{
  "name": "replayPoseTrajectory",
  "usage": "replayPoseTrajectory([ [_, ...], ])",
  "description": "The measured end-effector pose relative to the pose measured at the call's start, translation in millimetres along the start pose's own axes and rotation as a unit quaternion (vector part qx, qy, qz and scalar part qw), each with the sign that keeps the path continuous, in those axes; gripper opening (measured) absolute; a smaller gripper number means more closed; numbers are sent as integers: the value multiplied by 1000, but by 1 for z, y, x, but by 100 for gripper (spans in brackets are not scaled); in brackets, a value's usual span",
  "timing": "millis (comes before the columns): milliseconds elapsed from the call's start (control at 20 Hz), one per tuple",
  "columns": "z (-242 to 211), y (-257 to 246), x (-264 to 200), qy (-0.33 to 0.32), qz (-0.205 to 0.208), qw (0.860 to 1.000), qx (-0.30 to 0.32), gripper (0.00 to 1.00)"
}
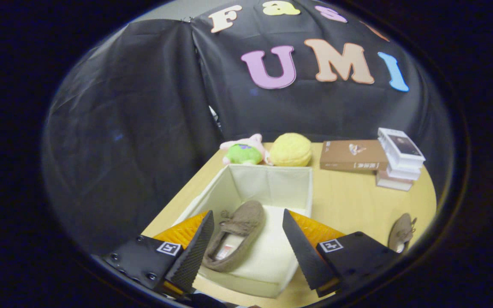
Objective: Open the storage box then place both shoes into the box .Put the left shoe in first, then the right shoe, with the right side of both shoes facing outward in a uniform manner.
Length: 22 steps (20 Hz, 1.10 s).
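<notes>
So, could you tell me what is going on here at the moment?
A person is packing shoes into an open storage box with a handheld gripper. One brown shoe already lies inside the box, between the open jaws, which grip nothing. The second shoe waits on the table, off to the right of the box.

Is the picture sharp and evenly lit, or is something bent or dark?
Gripper view: the fisheye bends the table edge; light is soft, the box and shoe inside it are sharp; the open gripper holds nothing, fingers slightly soft; the wall is dim.
</notes>
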State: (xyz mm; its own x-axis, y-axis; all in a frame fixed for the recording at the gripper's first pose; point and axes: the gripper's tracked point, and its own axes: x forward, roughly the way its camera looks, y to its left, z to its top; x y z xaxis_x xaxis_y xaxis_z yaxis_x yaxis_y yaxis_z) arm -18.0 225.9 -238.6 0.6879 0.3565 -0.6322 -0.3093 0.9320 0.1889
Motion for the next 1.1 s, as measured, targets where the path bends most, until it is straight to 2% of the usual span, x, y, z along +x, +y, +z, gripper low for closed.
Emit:
replayPoseTrajectory([
  [450,8,-137,-61,-29,-82,996,-22,100],
  [700,-1,-205,-89,-25,-108,994,-20,100],
  [900,-14,-258,-107,-19,-131,991,-29,100],
  [1100,-42,-310,-117,13,-161,986,-49,100],
])
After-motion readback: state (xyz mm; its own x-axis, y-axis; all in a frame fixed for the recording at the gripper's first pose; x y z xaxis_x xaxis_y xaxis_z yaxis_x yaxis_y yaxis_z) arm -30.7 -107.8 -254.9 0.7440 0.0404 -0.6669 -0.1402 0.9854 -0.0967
